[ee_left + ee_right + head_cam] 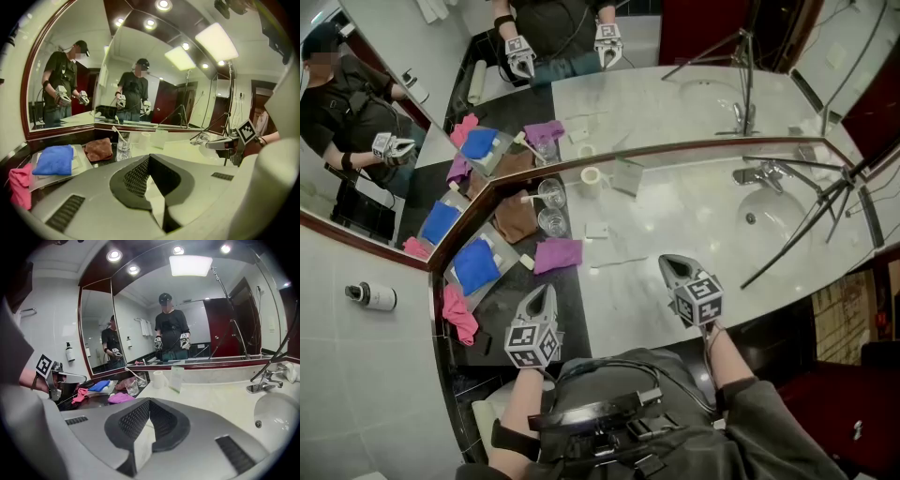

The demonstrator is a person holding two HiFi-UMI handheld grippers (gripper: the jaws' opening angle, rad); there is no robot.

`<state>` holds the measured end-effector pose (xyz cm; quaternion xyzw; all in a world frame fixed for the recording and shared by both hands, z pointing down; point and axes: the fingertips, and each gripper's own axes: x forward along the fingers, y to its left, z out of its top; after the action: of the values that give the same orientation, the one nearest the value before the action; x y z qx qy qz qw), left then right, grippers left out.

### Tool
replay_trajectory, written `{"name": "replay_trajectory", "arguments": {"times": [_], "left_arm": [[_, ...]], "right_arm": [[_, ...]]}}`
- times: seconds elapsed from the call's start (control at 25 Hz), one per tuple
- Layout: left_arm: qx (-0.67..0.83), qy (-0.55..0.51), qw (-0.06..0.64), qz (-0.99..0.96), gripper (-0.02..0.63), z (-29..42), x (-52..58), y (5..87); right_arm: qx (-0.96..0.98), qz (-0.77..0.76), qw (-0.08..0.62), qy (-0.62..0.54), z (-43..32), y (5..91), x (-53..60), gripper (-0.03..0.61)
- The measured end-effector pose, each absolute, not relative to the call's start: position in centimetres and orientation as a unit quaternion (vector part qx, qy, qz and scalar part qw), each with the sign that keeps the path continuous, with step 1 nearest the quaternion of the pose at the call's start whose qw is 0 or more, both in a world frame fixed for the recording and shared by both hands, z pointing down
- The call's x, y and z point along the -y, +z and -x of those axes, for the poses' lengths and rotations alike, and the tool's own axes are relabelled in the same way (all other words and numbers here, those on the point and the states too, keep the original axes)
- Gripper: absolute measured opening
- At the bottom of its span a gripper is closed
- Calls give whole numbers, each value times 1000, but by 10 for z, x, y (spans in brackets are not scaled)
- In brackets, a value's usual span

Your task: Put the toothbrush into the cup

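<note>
**Both hand-held grippers empty, toothbrush already standing in the cup**

Both tools are held low and close to the person's body, well apart from the things at the back of the worktop. The left hand-held gripper has its jaws pressed together with nothing between them, as its own view shows. The right hand-held gripper is likewise closed on nothing, and only pale worktop shows past its pads.

The toothbrush leans in a clear glass cup, with its upper end sticking out above the rim toward the mirror. The right gripper view shows the same thing from the other side. The cup stands on the dark left end of the worktop. A brown cloth lies just beside it, a purple cloth is near it on the person's side, and a blue cloth lies further left. A second glass seems to stand close behind the first. Whether it is real or a reflection I cannot tell.

Judged from how things lie, the placing step is done, and this looks like the rest after it, with neither tool engaged. Very little seems left to do. The hand-held grippers only need to keep clear of the cup so the leaning toothbrush is not knocked. If the brush needed seating deeper, the nearer left tool would have to open first and approach from above the rim.
</note>
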<state>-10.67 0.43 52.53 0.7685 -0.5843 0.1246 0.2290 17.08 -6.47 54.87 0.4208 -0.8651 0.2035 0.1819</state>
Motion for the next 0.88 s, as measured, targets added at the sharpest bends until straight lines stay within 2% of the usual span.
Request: {"name": "replay_trajectory", "arguments": {"times": [0.24, 0.48, 0.56, 0.8, 0.88], "left_arm": [[589, 143, 220, -764, 2, 124, -10, 526], [589, 149, 208, -766, 2, 147, -4, 523], [592, 149, 202, -766, 2, 154, 0, 521], [600, 137, 205, -761, 2, 176, 8, 523], [607, 130, 210, -756, 3, 183, 10, 529]], "right_arm": [[885, -380, 212, 166, -128, 551, 72, 21], [903, -327, 274, 57, -52, 543, 104, 25], [905, -306, 293, 20, -26, 544, 121, 92], [903, -257, 335, -80, 49, 554, 183, 157], [898, -242, 351, -110, 73, 555, 202, 158]]}}
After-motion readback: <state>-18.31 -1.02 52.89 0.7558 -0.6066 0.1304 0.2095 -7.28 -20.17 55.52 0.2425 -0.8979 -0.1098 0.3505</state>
